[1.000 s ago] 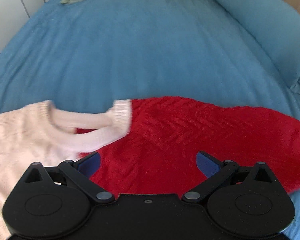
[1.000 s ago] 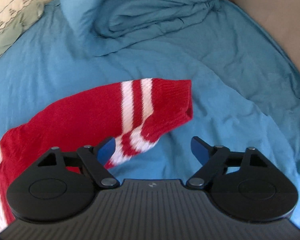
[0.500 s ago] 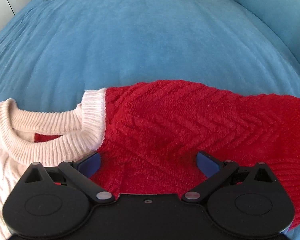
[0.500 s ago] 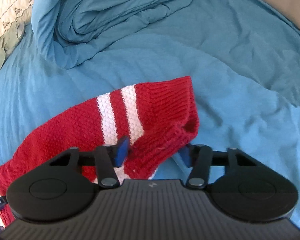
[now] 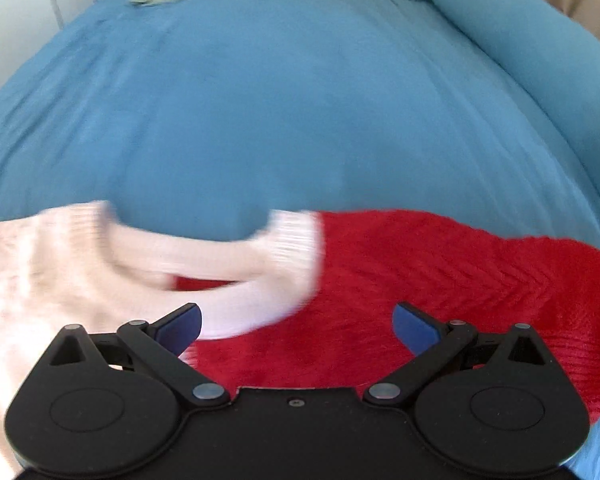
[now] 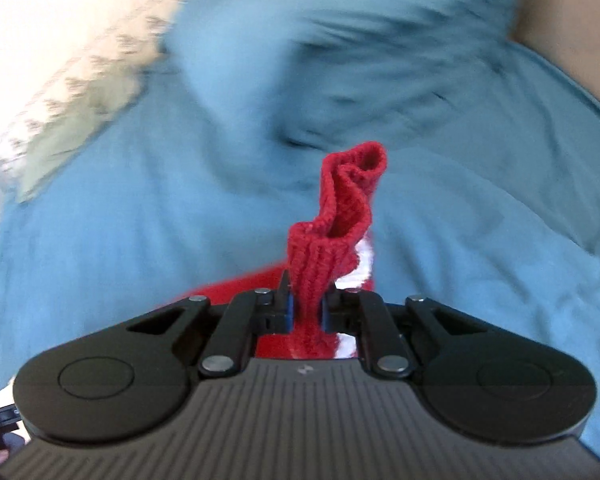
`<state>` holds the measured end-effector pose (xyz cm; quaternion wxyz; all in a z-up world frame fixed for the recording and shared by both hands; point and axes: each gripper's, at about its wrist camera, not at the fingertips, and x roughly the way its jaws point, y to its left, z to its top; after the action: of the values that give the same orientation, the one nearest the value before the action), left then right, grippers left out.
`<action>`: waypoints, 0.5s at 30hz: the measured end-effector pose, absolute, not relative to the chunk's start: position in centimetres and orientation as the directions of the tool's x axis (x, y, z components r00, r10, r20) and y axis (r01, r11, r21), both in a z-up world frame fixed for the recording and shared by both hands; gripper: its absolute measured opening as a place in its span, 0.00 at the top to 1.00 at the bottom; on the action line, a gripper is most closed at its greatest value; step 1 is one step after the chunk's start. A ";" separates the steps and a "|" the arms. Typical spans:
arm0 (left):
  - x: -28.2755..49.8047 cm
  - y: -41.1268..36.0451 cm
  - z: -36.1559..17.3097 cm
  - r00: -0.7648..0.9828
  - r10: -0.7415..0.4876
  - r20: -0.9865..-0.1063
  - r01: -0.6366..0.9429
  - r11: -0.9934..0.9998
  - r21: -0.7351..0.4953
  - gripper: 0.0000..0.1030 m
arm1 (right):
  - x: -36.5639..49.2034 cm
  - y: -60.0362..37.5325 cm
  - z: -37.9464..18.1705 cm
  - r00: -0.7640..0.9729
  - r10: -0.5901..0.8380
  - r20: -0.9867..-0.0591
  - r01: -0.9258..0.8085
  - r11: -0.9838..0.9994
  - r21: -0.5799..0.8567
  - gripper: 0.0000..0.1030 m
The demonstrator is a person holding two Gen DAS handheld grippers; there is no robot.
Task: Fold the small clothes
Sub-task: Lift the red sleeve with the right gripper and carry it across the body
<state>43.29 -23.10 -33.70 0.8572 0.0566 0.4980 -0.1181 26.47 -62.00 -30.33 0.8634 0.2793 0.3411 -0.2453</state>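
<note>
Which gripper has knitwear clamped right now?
The right gripper: its fingers are shut on the red knitted sleeve cuff, which stands bunched above them. The left gripper is open over the red sweater body, gripping nothing.

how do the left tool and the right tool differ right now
The left tool stands wide open; the right tool is shut. The left tool holds nothing and sits over the red sweater near its cream collar; the right tool pinches the sweater's red cuff, which sticks up past its pads. The right tool's jaws have just been closing on that cuff. Both have black linkages, blue pads, and face the blue bedspread.
</note>
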 end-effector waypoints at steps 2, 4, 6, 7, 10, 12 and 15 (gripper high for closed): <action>43.2 -20.0 -32.3 0.492 -0.135 -0.860 0.233 0.972 -0.019 0.00 | 28.1 -58.9 -27.9 0.693 -0.199 -0.692 0.550 0.768 0.329 0.74; 42.8 -16.8 -30.8 0.504 -0.120 -0.855 0.206 0.979 -0.016 0.00 | 29.9 -55.4 -25.7 0.737 -0.147 -0.660 0.476 0.806 0.352 0.75; 42.4 -13.0 -29.3 0.517 -0.094 -0.851 0.174 0.985 -0.003 0.00 | 31.8 -51.5 -23.9 0.769 -0.090 -0.633 0.407 0.832 0.376 0.75; 42.1 -11.1 -28.7 0.523 -0.080 -0.849 0.156 0.988 0.003 0.00 | 32.6 -49.2 -23.1 0.785 -0.060 -0.617 0.368 0.845 0.387 0.75; 41.8 -5.4 -27.0 0.537 -0.054 -0.842 0.112 0.994 0.007 0.00 | 35.3 -41.5 -21.2 0.816 0.043 -0.577 0.242 0.880 0.408 0.75; 41.6 -1.3 -26.2 0.546 -0.030 -0.837 0.083 0.996 0.019 0.00 | 36.7 -36.1 -20.7 0.820 0.113 -0.560 0.171 0.887 0.430 0.75; 41.6 3.9 -25.7 0.556 0.007 -0.831 0.040 0.999 0.035 0.00 | 38.6 -27.1 -21.3 0.805 0.212 -0.554 0.073 0.891 0.448 0.75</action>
<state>41.55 3.88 -25.65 0.8816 0.0248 0.4712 -0.0091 38.61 -27.13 -21.25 0.9218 0.2302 0.3098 0.0376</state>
